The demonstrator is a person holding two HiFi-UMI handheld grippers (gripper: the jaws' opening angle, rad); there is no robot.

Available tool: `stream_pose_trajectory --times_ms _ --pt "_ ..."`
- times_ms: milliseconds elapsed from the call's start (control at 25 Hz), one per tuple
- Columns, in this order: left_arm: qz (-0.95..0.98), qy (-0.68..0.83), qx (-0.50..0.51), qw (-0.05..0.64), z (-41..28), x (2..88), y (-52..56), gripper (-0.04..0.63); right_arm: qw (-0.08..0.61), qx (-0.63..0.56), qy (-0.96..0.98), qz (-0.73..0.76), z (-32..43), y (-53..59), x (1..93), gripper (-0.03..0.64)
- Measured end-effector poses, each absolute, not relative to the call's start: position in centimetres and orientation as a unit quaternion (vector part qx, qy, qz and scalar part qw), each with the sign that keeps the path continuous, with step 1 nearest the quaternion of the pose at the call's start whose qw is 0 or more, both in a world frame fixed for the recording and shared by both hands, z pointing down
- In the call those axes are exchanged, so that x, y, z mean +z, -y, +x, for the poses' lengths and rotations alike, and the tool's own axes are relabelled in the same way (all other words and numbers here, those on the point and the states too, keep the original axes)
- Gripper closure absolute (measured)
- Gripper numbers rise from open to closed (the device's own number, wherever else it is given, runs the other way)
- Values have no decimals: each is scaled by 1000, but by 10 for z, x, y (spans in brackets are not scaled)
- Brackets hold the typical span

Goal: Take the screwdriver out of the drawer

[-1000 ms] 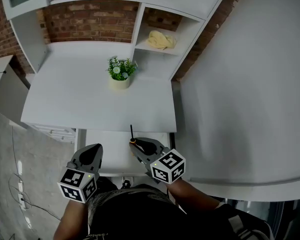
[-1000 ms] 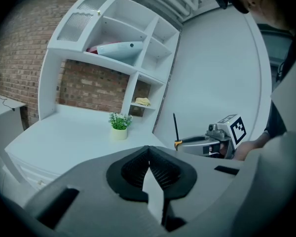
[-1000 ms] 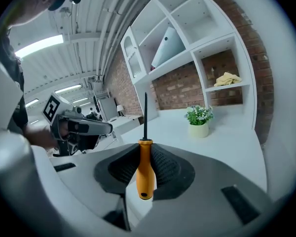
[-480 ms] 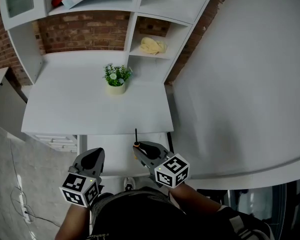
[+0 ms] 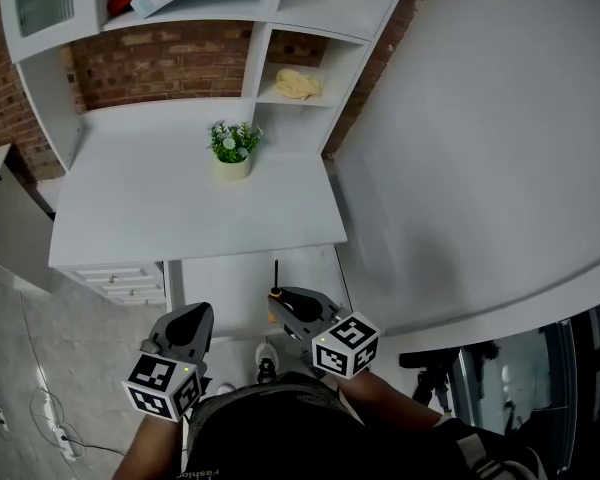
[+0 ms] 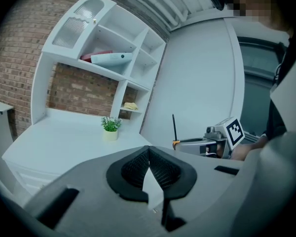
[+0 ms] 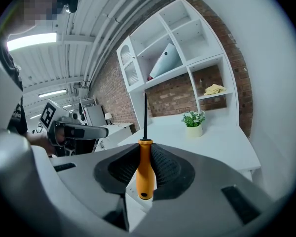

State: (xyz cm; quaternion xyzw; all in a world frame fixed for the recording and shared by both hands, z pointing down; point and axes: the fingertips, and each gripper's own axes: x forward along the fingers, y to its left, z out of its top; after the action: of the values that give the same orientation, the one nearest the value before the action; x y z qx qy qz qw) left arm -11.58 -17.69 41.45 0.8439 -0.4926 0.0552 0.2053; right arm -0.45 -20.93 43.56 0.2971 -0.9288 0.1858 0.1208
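Screwdriver (image 7: pixel 144 172) stands shaft-up above the open drawer (image 5: pixel 220 288), its orange handle pinched in the right gripper (image 5: pixel 292 306). The left gripper (image 6: pixel 148 174), jaws together and empty, hovers by the drawer's left front. A firm squeeze and a straight rise should carry it clear of the drawer.

Screwdriver (image 7: pixel 144 177) has a glossy orange plastic handle and dark matt metal shaft. Right tongs (image 7: pixel 144 157) are matt grey plastic, lined with ribbed black rubber. Smooth white worktop (image 5: pixel 160 213); rough brick wall (image 5: pixel 165 63).

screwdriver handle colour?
Orange; the screwdriver has a black shaft. It shows best in the right gripper view.
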Motion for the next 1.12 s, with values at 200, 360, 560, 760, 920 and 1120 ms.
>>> stream_pose_trajectory --times_ms 200,360,560,760,920,1120 --pt "851 479 56 208 -124 419 153 578 113 200 921 316 -9 184 439 541" --pt "858 466 57 207 -133 417 137 579 112 202 916 327 -18 165 437 541" --pt "867 450 63 206 -132 418 123 578 104 200 912 343 -17 147 431 541" --pt "875 437 68 197 -125 415 118 578 92 194 909 357 -10 137 423 542" --pt "880 432 72 185 -117 412 114 580 85 189 909 360 -1 133 419 541" --pt "875 441 70 188 -106 411 111 578 85 185 912 356 13 132 419 543"
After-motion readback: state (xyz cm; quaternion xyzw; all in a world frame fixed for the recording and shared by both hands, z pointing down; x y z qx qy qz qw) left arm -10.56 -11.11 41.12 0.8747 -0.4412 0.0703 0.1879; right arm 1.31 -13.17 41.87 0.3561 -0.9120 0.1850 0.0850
